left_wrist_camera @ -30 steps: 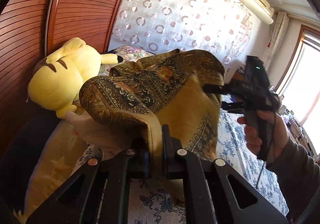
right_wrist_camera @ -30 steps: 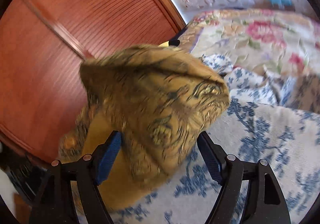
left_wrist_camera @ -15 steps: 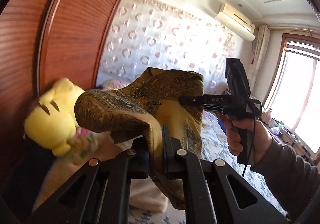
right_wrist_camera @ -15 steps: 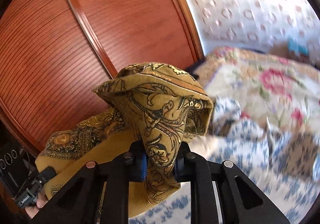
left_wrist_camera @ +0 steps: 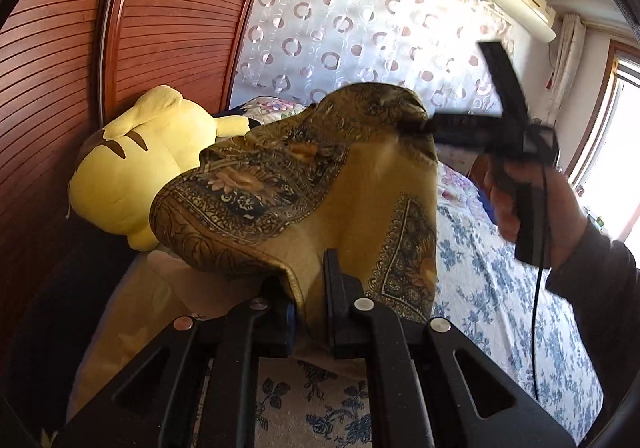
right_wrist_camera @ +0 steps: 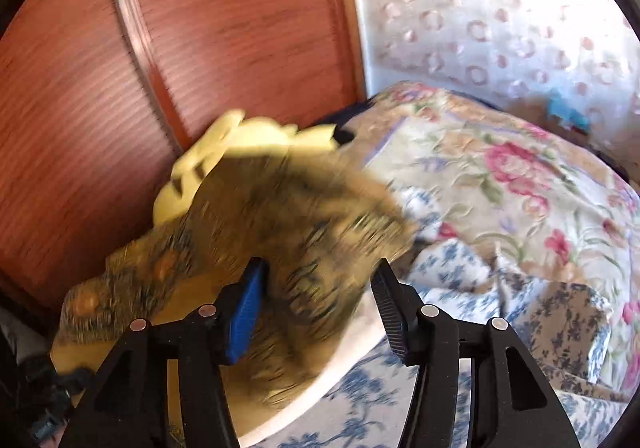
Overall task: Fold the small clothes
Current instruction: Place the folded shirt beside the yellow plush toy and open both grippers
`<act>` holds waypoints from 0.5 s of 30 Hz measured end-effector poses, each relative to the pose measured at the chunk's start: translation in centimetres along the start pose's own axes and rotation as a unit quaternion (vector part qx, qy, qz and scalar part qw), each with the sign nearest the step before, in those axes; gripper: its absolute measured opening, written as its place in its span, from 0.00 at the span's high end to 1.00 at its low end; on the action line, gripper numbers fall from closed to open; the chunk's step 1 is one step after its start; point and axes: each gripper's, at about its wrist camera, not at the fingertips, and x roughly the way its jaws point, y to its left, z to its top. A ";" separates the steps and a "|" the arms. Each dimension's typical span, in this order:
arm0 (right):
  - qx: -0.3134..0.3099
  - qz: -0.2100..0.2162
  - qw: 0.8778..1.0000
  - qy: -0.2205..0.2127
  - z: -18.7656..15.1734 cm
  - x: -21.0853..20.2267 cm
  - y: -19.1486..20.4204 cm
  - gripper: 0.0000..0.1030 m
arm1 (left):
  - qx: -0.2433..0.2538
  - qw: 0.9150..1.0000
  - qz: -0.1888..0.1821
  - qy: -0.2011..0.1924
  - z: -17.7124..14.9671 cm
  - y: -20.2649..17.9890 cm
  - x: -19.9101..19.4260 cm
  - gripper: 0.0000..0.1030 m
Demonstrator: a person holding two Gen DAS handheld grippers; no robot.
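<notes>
Gold patterned cloth [left_wrist_camera: 320, 184] hangs above the bed [left_wrist_camera: 500, 288], its near edge clenched in the left claw [left_wrist_camera: 310, 312]. The right claw [right_wrist_camera: 316, 312] is spread wide, blurred fabric lying loosely between its fingers. A yellow plush toy [left_wrist_camera: 128, 168] sits behind.

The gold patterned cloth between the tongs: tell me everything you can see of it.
The gold paisley-patterned cloth looks like thin, soft woven fabric: dark ornate borders on its printed face, plain mustard on its back. It hangs crumpled and lifted above the blue-flowered bedsheet. The left tongs are shut on a hem. The right tongs stand open with a blurred bunch of cloth between them. It partly hides the yellow plush toy.
</notes>
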 end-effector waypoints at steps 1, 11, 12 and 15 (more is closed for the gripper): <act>0.010 -0.007 1.000 -0.014 0.4 -0.3 -0.3 0.46 | 0.000 1.000 0.002 0.003 -0.1 0.0 0.0 0.89; 0.033 -0.035 0.997 -0.052 -2.0 -4.0 -1.1 0.46 | 0.053 0.998 0.016 0.001 0.0 -1.5 -1.9 0.36; 0.031 -0.034 0.997 -0.054 -2.6 -4.7 -0.7 0.45 | 0.061 0.998 0.014 -0.004 0.0 -1.9 -2.4 0.27; 0.023 -0.036 0.997 -0.061 -4.8 -7.6 -0.5 0.45 | 0.092 0.995 0.016 -0.023 0.0 -3.4 -3.6 0.18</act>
